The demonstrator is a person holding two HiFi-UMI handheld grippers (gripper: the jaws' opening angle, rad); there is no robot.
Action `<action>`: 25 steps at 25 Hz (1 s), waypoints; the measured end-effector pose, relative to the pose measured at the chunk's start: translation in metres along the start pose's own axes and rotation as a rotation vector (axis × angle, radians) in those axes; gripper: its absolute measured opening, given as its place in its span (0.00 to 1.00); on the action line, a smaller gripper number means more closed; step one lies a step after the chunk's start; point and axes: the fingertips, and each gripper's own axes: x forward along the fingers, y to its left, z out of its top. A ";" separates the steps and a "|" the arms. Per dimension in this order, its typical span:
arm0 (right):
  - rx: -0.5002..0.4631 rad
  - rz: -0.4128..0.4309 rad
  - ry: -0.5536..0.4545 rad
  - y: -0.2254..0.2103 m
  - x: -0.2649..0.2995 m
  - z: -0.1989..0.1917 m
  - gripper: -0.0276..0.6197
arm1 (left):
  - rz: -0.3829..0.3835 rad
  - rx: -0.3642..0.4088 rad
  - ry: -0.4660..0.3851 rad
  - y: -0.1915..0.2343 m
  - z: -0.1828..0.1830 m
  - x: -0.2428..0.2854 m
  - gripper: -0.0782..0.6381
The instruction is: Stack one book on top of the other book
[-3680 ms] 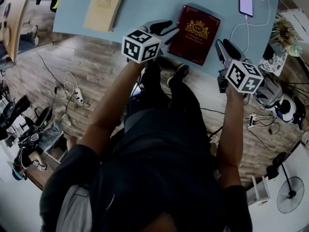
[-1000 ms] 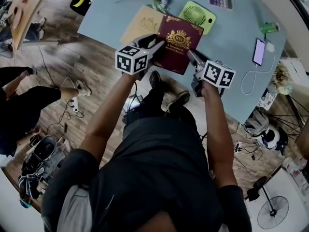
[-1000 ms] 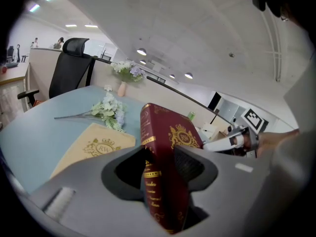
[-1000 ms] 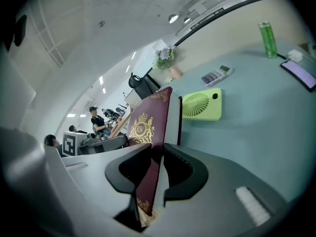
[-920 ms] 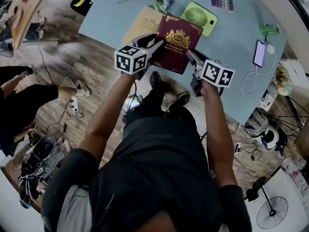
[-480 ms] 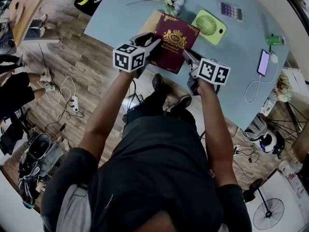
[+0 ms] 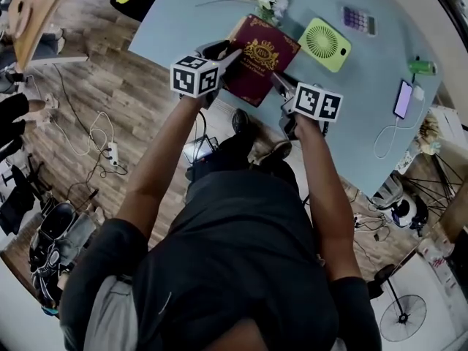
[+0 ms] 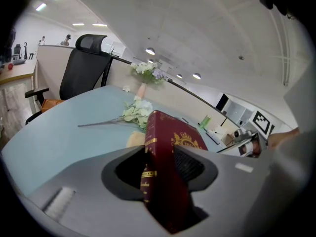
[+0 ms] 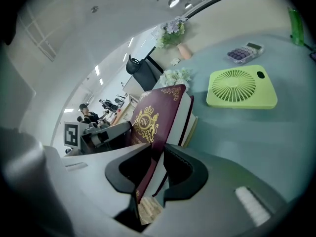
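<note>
The left gripper (image 7: 221, 51) is clamped on the spine edge of the red book (image 7: 259, 58). The right gripper (image 7: 281, 85) is clamped on the same book's near right corner. The red book sits over the tan book (image 7: 236, 27) by the desk's (image 7: 183, 17) near edge, towards its left corner. Only a strip of the tan book shows.

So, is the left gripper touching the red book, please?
Touching: the left gripper view shows the left gripper with both jaws pressed against the red book.
</note>
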 end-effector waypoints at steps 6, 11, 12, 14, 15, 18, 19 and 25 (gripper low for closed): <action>0.011 -0.019 0.021 0.002 0.020 0.000 0.17 | 0.008 -0.013 0.024 0.022 -0.002 0.007 0.39; -0.020 -0.042 0.039 0.005 0.027 0.000 0.17 | 0.021 -0.034 0.032 0.032 -0.008 0.008 0.39; -0.021 -0.046 0.041 0.005 0.028 0.000 0.17 | 0.022 -0.037 0.034 0.033 -0.009 0.009 0.39; -0.023 -0.052 0.042 0.004 0.028 0.000 0.17 | 0.022 -0.035 0.039 0.034 -0.010 0.011 0.39; -0.025 -0.054 0.043 0.004 0.029 0.000 0.17 | 0.020 -0.032 0.040 0.035 -0.010 0.012 0.39; -0.040 -0.057 0.050 0.005 0.031 -0.001 0.17 | 0.015 -0.012 0.046 0.036 -0.009 0.011 0.39; -0.054 -0.062 0.054 0.005 0.031 -0.001 0.17 | 0.016 -0.002 0.051 0.036 -0.009 0.010 0.39; -0.132 -0.091 0.029 0.010 0.010 0.006 0.17 | 0.054 0.050 0.030 0.032 0.005 -0.011 0.39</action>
